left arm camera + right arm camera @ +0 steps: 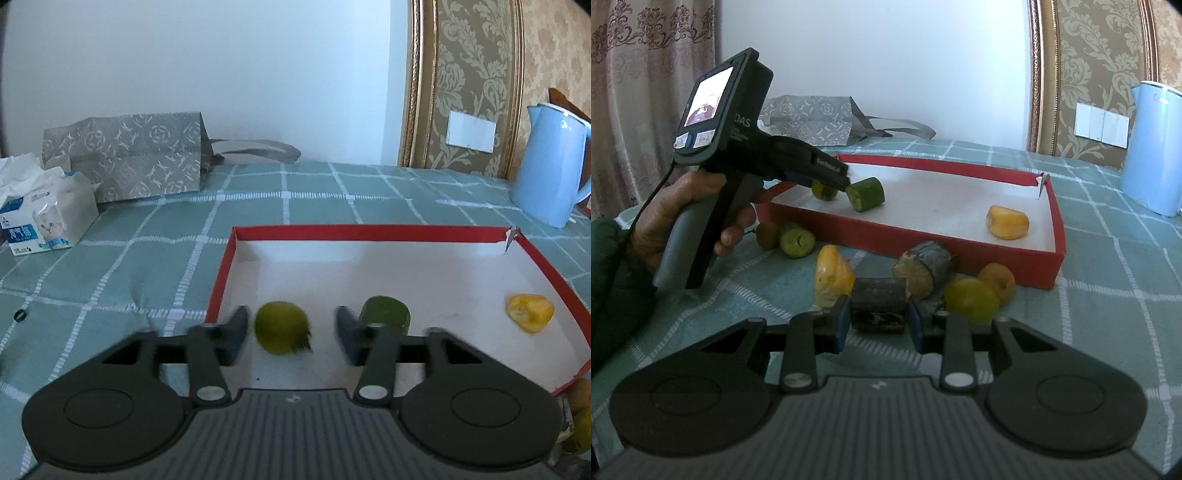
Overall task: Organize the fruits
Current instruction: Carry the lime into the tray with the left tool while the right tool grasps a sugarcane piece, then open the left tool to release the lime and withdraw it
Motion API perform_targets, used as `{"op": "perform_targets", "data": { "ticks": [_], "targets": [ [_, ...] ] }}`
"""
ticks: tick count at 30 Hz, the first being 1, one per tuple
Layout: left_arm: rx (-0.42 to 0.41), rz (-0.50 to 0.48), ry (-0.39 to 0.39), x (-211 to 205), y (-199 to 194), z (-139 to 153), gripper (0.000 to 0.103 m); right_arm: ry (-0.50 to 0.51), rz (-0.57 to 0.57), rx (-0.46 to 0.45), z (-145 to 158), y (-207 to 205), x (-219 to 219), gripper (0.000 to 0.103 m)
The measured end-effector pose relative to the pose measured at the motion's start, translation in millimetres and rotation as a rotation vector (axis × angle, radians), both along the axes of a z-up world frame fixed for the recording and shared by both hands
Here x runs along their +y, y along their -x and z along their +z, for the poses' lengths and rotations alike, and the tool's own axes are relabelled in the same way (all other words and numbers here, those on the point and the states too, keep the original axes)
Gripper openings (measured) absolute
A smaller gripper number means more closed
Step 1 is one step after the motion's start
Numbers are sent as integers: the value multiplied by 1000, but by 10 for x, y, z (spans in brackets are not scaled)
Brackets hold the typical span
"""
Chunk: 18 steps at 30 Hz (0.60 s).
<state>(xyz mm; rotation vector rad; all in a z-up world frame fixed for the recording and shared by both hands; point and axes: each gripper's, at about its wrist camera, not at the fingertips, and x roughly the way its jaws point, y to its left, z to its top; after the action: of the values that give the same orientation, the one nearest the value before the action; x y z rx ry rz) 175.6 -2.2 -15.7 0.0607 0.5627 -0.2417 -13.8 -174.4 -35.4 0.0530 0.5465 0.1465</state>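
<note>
Left gripper (291, 334) stands released, fingers spread around a round green fruit (281, 326) without touching; right gripper (876, 325) clenches a dark cylinder piece (879, 304).

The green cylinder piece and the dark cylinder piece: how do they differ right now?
The green cylinder piece lies inside the red box; the dark cylinder piece is outside it, over the checked cloth. The green piece sits free beside the open left tool; the dark one is clamped in the right tool. The green skin is bright, the dark one nearly black. Both are short cut cylinders lying on their sides.
</note>
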Motion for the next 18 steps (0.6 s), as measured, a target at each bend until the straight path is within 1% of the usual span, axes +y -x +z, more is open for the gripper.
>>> {"op": "perform_targets", "data": {
  "ticks": [1,2,6,8,11,15,18],
  "targets": [
    [-18,7,3,11,20,16,69,0,0,0,0,1,0,31],
    [-31,8,2,26,42,39,71,0,0,0,-1,-3,0,31],
    [-67,15,31,145,251,150,72,1,0,0,-1,-2,0,31],
    [-94,-1,30,212,453,191,72,1,0,0,0,-1,2,31],
    [-112,-39,39,303,768,200,72,5,1,1,-2,-3,10,31],
    [-100,-60,31,390,1111,126,73,6,2,3,-1,-3,14,31],
    [-48,-92,34,437,1206,27,76,9,1,3,1,-3,24,31]
  ]
}}
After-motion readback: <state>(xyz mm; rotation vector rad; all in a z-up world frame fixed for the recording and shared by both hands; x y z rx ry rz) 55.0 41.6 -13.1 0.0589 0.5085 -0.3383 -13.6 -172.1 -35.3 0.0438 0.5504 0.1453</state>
